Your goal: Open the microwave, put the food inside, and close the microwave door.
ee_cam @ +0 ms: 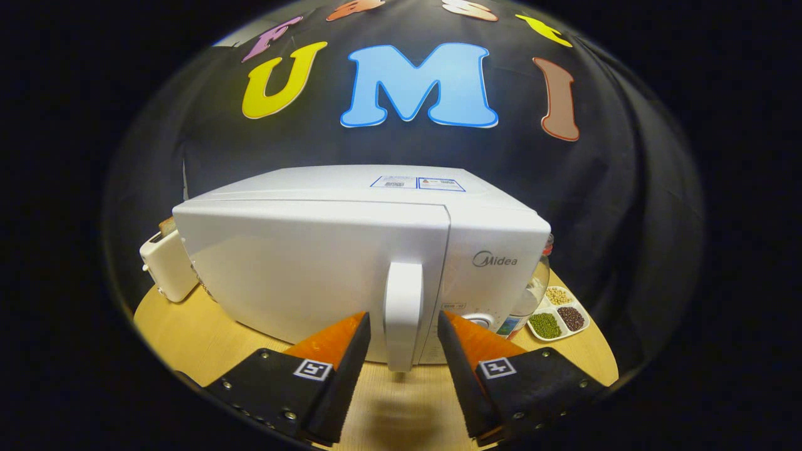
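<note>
Straddled the handle of the shut microwave with the claw spread, fingers not touching; toaster behind on the desk.

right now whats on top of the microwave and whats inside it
On top of the microwave lie only two flat stickers. Its inside is hidden: the door is shut. The gripper is open, its fingers either side of the door handle.

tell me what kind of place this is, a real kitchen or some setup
Likely a staged kitchen booth, not a real kitchen: a white microwave, a toaster and a dish of beans crowd one small wooden table. The open gripper straddles the door handle.
</note>
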Available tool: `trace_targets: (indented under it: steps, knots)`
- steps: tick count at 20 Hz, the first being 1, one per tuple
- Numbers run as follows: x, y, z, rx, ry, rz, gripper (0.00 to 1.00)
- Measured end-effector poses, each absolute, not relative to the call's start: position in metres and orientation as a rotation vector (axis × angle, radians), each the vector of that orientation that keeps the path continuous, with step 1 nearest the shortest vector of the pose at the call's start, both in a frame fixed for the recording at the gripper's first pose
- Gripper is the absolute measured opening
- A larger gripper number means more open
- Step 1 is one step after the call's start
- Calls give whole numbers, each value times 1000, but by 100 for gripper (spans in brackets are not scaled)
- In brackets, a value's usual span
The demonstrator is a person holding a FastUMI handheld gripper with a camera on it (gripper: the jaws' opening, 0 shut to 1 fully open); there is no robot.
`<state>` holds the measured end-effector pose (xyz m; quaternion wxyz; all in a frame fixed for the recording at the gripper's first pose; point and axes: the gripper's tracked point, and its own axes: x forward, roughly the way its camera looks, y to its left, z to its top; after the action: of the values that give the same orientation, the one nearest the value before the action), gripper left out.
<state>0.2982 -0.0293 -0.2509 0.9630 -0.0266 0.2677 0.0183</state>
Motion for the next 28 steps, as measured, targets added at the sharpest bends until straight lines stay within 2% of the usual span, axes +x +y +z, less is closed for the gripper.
trace_targets:
  steps: [1,2,3,4,6,7,8,9,14,28]
  knots:
    - [299,-30,-252,-53,548,35,64]
    - [299,-27,-252,-46,546,40,49]
    - [297,-27,-249,-46,548,33,38]
    - [300,-27,-254,-41,551,39,31]
    - [296,-28,-254,-30,560,47,27]
    - [294,-25,-251,-33,555,44,16]
    - [294,-25,-252,-32,556,39,15]
    - [297,-26,-253,-43,554,42,8]
    - [292,-26,-254,-30,575,44,8]
    - [162,33,-247,-43,580,105,7]
